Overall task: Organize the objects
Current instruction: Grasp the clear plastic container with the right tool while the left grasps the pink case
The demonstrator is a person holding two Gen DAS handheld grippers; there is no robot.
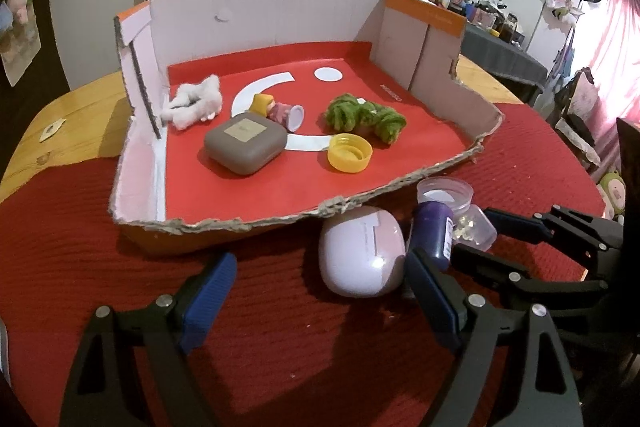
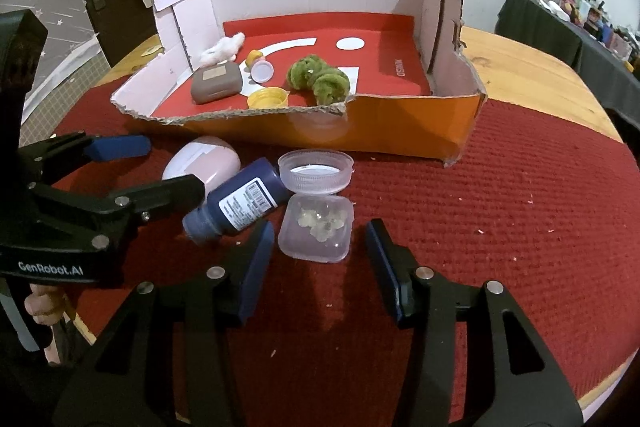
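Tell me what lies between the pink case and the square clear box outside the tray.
The purple bottle lies tilted between the pink case and the square clear box, clearest in the right wrist view.

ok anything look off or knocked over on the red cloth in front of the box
Yes. The dark blue bottle lies tipped on its side, leaning against the round clear jar, not upright. The cardboard box also has a ragged, torn front edge. Nothing looks spilled.
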